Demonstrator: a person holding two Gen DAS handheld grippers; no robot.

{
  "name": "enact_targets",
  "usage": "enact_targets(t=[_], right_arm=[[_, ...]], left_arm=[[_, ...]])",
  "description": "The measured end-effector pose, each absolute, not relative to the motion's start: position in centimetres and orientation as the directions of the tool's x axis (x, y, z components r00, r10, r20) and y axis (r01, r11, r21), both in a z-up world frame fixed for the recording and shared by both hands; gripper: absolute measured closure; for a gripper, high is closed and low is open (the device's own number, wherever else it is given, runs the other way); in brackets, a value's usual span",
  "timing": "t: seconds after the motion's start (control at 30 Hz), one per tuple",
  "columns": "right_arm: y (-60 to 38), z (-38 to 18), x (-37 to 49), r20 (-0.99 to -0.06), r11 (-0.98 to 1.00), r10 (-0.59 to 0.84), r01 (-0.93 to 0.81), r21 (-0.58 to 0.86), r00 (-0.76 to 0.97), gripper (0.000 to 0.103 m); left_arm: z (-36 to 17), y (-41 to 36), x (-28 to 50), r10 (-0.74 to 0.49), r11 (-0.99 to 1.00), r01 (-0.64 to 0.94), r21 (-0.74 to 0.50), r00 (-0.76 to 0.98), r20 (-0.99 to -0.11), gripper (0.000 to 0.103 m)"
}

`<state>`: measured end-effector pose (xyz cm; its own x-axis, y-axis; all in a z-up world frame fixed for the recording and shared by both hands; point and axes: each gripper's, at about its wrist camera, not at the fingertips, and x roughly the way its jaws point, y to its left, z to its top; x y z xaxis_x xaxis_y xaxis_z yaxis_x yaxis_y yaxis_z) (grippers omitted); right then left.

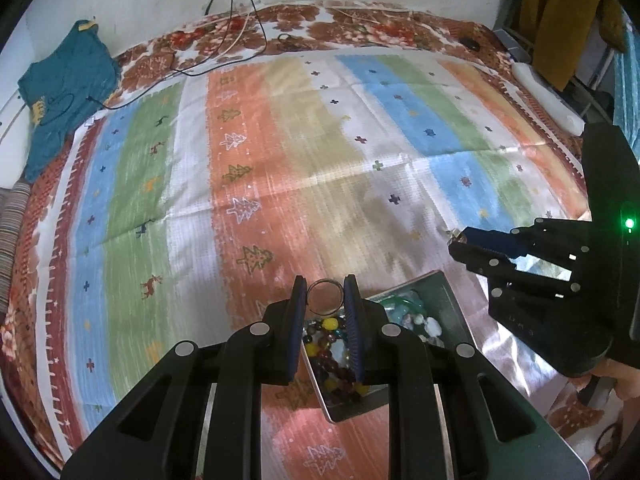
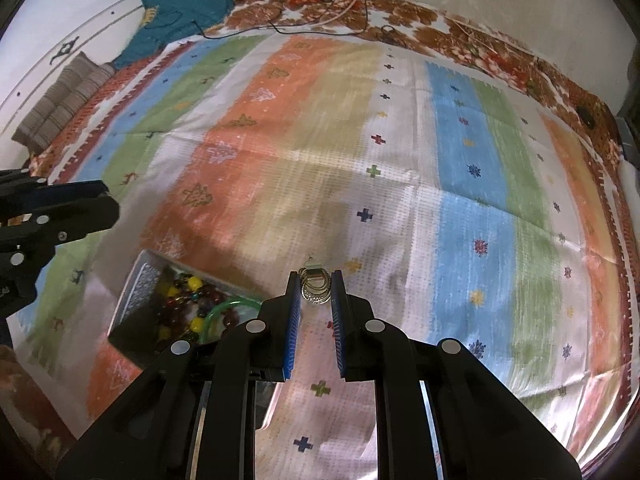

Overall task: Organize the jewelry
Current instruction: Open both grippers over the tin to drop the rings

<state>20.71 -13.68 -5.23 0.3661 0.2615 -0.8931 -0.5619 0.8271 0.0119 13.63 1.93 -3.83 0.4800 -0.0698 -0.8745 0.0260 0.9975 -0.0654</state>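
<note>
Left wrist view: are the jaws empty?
No, the left gripper is shut on a thin metal ring, held above the tray of beads.

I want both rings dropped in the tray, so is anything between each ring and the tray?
Nothing visible blocks either path. The left tool holds a ring right at the tray with the beads. The right tool holds stacked rings beside the tray, only bare cloth between.

Left gripper [image 1: 325, 294] pinches a ring [image 1: 325, 296] above metal tray [image 1: 450, 300] of beads [image 1: 330, 354]; right gripper [image 1: 460, 242] nearby over striped cloth [image 1: 240, 160].
</note>
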Motion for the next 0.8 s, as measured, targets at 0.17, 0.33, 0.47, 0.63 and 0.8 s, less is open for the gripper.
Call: enact_targets(t=[0.17,0.33,0.47,0.63,0.8], right_arm=[[-13.7,-4.8,19.4,-0.889,0.817,0.277,-0.576,0.017,0.366,0.087],[-13.7,-4.7,18.4,-0.888,0.809,0.287,-0.588,0.024,0.359,0.087],[-13.7,-4.5,17.6,-0.884,0.802,0.303,-0.596,0.035,0.355,0.087],[-13.4,-4.5,16.9,-0.882,0.794,0.32,-0.606,0.05,0.347,0.086],[-13.7,-4.4,16.7,-0.884,0.8,0.316,-0.597,0.054,0.344,0.075]], left_arm=[[-3.6,1.5,12.8,-0.075,0.997,0.031,-0.069,0.488,-0.869,0.084],[-3.3,1.1,11.8,-0.087,0.996,0.035,-0.08,0.496,-0.864,0.084],[-3.4,1.0,11.3,-0.093,0.995,0.032,-0.089,0.489,-0.867,0.084],[-3.5,0.9,11.0,-0.104,0.994,0.025,-0.105,0.483,-0.87,0.077],[-3.5,1.0,10.7,-0.082,0.996,0.013,-0.087,0.489,-0.868,0.074]])
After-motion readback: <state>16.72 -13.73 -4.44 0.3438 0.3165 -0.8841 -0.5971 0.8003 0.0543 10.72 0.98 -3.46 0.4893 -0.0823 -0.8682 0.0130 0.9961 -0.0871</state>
